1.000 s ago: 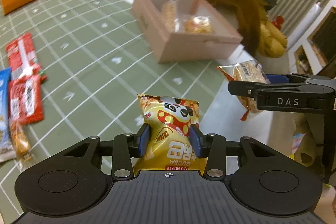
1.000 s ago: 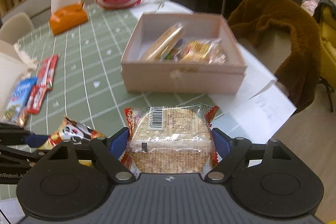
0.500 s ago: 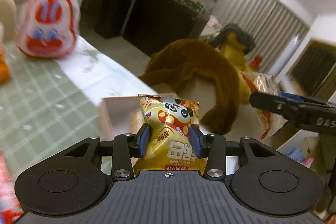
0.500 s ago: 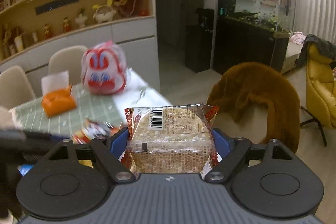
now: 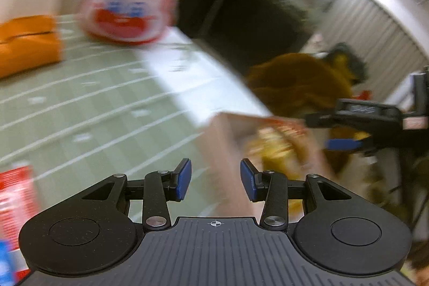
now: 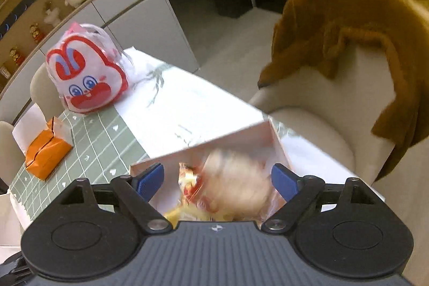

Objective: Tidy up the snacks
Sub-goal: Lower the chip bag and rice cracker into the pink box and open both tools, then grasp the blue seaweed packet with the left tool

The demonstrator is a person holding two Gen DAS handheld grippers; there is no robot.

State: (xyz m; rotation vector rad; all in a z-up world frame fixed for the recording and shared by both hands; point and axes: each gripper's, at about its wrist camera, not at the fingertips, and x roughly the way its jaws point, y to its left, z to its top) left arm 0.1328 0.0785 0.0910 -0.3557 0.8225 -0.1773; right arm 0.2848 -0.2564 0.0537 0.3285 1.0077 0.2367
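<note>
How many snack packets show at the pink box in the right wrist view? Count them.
2, both blurred: a round cracker packet over the pink box, and a yellow-and-red packet left of it. Others may lie hidden beneath.

snacks (image 6: 230, 189) — blurred yellow-red and pale packets | inside pink box (image 6: 278, 144) — on table
</note>
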